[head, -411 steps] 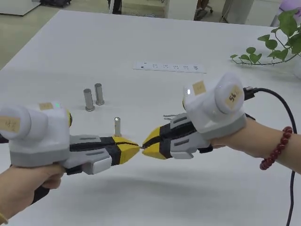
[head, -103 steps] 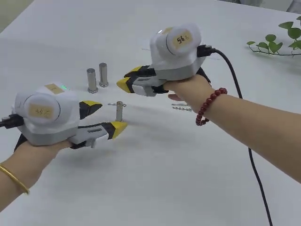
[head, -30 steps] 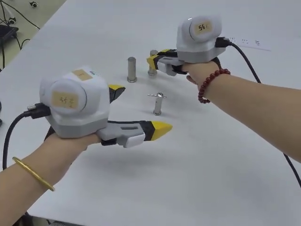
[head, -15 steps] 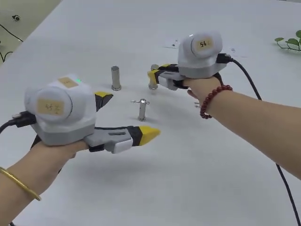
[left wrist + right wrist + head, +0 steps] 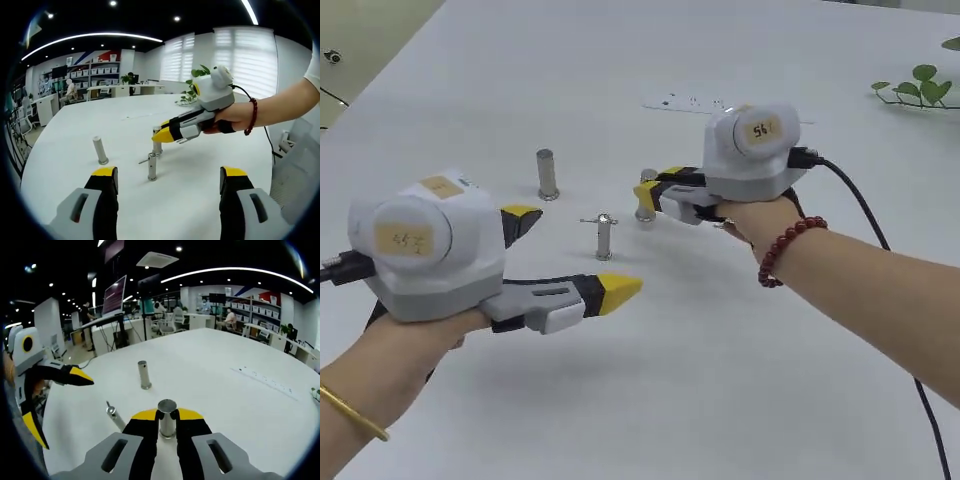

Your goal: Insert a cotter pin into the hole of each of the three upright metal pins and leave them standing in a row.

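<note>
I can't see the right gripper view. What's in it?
The right gripper is shut on an upright metal pin on a white table. Nearby stand a second pin and, left of it, a third pin with a cotter pin through its top; the open left gripper shows at the left.

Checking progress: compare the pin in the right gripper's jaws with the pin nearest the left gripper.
The held pin is clamped between the right gripper's jaws; the near pin stands free. The near pin has a cotter pin through its hole; the held pin shows none. Both are upright metal pins on the table.
</note>
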`<state>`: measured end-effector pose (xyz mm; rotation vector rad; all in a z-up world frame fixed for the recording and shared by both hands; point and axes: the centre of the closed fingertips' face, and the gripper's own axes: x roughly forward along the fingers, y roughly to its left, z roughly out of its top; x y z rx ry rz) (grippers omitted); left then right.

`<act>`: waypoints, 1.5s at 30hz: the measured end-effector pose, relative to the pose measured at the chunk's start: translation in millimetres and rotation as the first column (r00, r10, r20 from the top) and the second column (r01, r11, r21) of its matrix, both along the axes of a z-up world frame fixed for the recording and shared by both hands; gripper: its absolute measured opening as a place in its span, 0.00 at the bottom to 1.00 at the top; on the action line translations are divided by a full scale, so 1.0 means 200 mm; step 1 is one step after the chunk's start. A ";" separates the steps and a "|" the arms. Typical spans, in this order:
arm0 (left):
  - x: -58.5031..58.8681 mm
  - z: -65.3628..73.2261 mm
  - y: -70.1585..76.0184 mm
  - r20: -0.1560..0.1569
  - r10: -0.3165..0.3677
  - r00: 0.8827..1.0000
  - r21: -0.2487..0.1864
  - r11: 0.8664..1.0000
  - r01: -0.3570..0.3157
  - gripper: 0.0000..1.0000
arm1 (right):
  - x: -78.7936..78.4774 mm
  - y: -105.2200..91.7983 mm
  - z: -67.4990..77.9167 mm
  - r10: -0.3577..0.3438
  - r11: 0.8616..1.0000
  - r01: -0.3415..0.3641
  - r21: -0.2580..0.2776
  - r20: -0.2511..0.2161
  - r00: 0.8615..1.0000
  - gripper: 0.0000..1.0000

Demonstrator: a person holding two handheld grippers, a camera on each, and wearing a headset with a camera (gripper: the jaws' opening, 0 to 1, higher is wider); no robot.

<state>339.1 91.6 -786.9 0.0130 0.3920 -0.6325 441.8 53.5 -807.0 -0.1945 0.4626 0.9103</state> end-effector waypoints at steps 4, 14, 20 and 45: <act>-0.01 0.00 -0.01 0.000 -0.002 1.000 0.004 1.000 0.002 0.84 | -0.05 -0.02 -0.01 0.001 1.000 -0.001 -0.001 0.001 1.000 0.13; -0.02 0.02 -0.01 0.011 -0.002 1.000 0.007 1.000 0.002 0.82 | -0.15 -0.06 -0.05 0.021 0.999 -0.021 -0.025 0.009 1.000 0.13; -0.03 0.02 -0.01 0.013 -0.003 1.000 0.009 1.000 0.003 0.81 | -0.21 -0.07 -0.05 0.023 0.999 -0.023 -0.037 0.019 1.000 0.13; -0.04 0.02 -0.04 0.019 -0.016 1.000 0.011 1.000 0.016 0.78 | -0.29 -0.13 -0.08 -0.041 0.999 0.042 -0.027 0.029 0.999 0.13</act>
